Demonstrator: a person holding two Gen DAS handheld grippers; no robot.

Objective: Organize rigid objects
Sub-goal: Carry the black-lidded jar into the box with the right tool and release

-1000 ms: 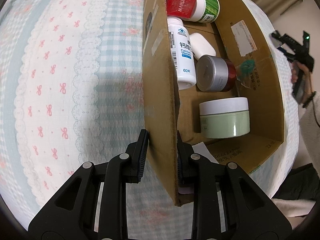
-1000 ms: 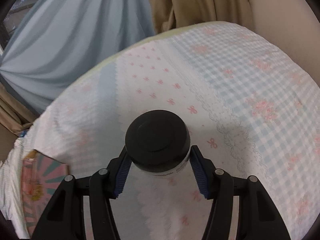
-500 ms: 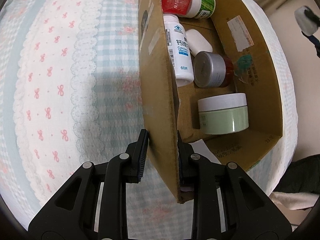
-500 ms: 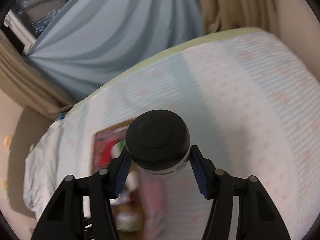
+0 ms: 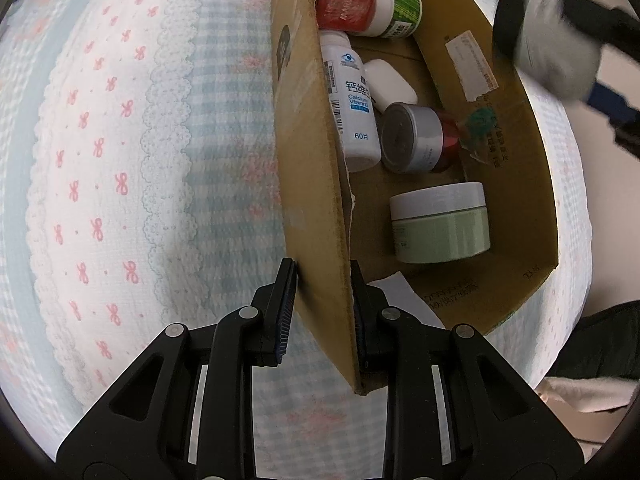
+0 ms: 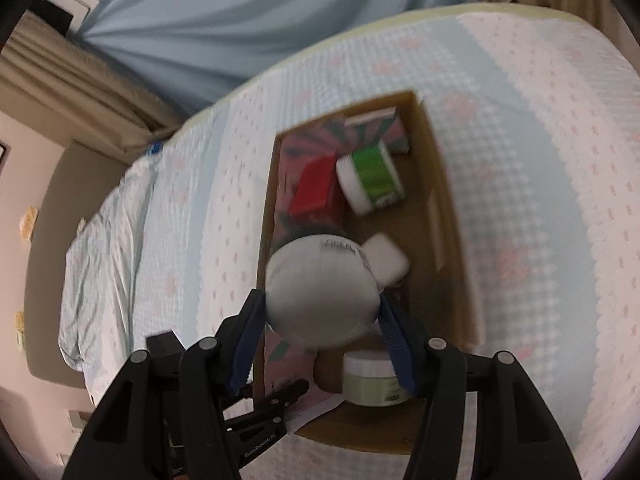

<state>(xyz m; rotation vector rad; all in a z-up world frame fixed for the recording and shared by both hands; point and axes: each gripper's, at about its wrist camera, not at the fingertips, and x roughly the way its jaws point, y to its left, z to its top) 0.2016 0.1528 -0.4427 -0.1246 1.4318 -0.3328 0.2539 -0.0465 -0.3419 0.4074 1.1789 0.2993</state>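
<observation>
A cardboard box (image 5: 520, 128) lies on the patterned bedspread. My left gripper (image 5: 322, 304) is shut on its left wall (image 5: 308, 160). Inside lie a pale green jar (image 5: 440, 224), a silver-lidded red jar (image 5: 416, 138), a white vitamin bottle (image 5: 352, 100), a small white container (image 5: 390, 84), a red carton (image 5: 346, 4) and a green-labelled jar (image 5: 394, 8). My right gripper (image 6: 322, 320) is shut on a white jar with a black lid (image 6: 320, 288), blurred, tipped over above the box (image 6: 448, 216). That jar also shows at the left wrist view's upper right (image 5: 548, 48).
The bedspread (image 5: 120, 160) spreads wide to the left of the box. Blue and tan curtains (image 6: 240, 20) hang beyond the bed's far edge. The bed's right edge (image 5: 576, 240) lies just past the box. A pink patterned carton (image 6: 304, 148) stands against the box's wall.
My right gripper has swung with the jar from over the bedspread to above the box, and the jar has tipped so its white body faces the camera. The left gripper keeps its hold.
</observation>
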